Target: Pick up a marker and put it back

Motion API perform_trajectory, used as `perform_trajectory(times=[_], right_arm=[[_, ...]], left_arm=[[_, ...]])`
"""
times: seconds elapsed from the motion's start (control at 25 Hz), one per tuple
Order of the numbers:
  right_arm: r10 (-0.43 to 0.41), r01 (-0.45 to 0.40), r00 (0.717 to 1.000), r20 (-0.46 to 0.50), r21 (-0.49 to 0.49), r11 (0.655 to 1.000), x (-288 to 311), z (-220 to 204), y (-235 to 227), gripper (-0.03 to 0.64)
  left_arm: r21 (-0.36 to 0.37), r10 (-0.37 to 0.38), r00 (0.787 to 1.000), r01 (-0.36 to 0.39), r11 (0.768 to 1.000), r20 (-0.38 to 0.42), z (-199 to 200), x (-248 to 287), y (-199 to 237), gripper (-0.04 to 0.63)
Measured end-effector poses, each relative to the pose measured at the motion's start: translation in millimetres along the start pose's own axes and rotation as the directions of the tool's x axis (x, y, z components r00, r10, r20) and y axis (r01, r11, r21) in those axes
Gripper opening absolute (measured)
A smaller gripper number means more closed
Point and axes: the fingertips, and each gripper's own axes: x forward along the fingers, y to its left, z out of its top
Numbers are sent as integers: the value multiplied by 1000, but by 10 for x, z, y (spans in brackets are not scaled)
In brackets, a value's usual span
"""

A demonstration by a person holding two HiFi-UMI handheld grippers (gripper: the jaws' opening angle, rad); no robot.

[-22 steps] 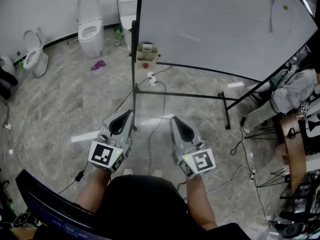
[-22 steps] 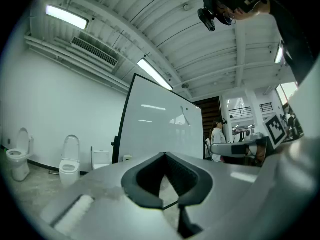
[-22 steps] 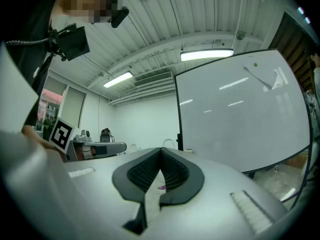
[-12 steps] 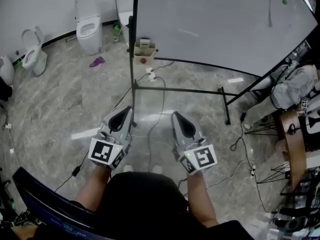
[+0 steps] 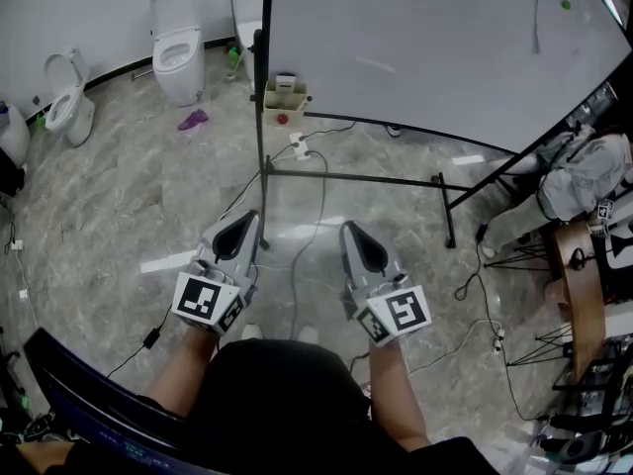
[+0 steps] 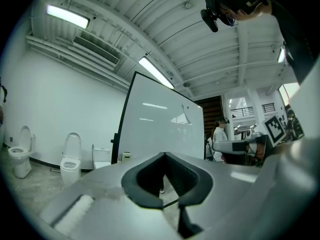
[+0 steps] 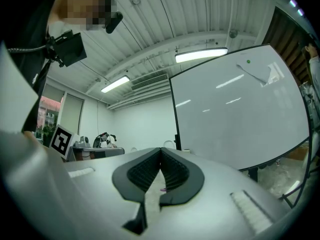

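Found left gripper [image 5: 249, 220] and right gripper [image 5: 349, 230] clenched, empty, well apart from whiteboard [image 5: 425, 47]. Could not make out marker; presumably in box [image 5: 285, 98] on stand. Nothing done; pick-up and return outstanding.

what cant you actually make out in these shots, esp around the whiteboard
- Small box on the whiteboard post: too small in the head view to tell whether any markers are in it.
- Green dot on the whiteboard: too small to tell a magnet from a drawn mark.
- Whiteboard's top: cut off by the head view's upper edge.
- Floor right under the person: hidden by their torso.
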Motion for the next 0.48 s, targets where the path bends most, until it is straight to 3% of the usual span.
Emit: perform_trajectory(times=[0.48], right_arm=[[7, -7, 1000, -2, 8, 1000, -55, 5, -200, 9]], left_arm=[[19, 13, 1000, -13, 1000, -26, -31, 148, -124, 3]])
